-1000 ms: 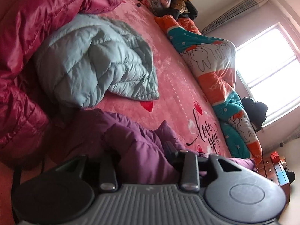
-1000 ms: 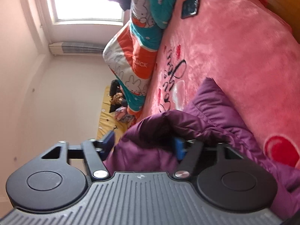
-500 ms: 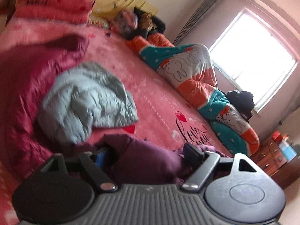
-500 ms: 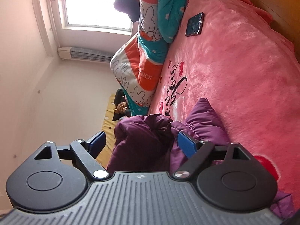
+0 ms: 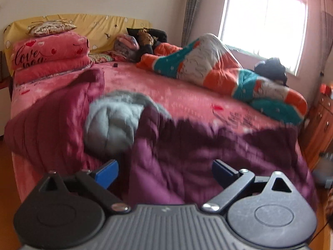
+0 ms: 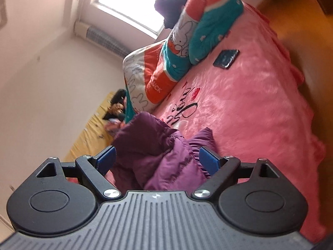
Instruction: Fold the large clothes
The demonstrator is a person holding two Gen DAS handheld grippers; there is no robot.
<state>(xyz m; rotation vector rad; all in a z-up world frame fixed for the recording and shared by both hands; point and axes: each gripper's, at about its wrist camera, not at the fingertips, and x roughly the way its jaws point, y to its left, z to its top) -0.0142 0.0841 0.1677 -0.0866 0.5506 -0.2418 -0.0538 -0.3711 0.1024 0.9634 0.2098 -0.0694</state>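
A purple puffer jacket [image 5: 208, 152] lies spread over the near edge of the pink bed. My left gripper [image 5: 165, 171] is open, its blue pads wide apart just above the jacket's near part, holding nothing. In the right wrist view the purple jacket [image 6: 158, 156] is bunched up between the spread pads of my right gripper [image 6: 158, 160], which is open and not clamped on it. A grey-blue puffer jacket [image 5: 112, 125] and a dark red puffer jacket [image 5: 47, 123] lie to the left.
A rolled orange, teal and white rabbit quilt [image 5: 229, 77] lies along the window side. Folded pink blankets [image 5: 50, 56] stack at the headboard. A phone [image 6: 226, 58] lies on the pink bedspread [image 6: 260, 104]. A wooden dresser [image 5: 320, 125] stands right of the bed.
Both grippers opened and let go of the purple jacket. The left gripper pulled back and levelled out, so the whole bed shows; the jacket now lies spread along the near edge.
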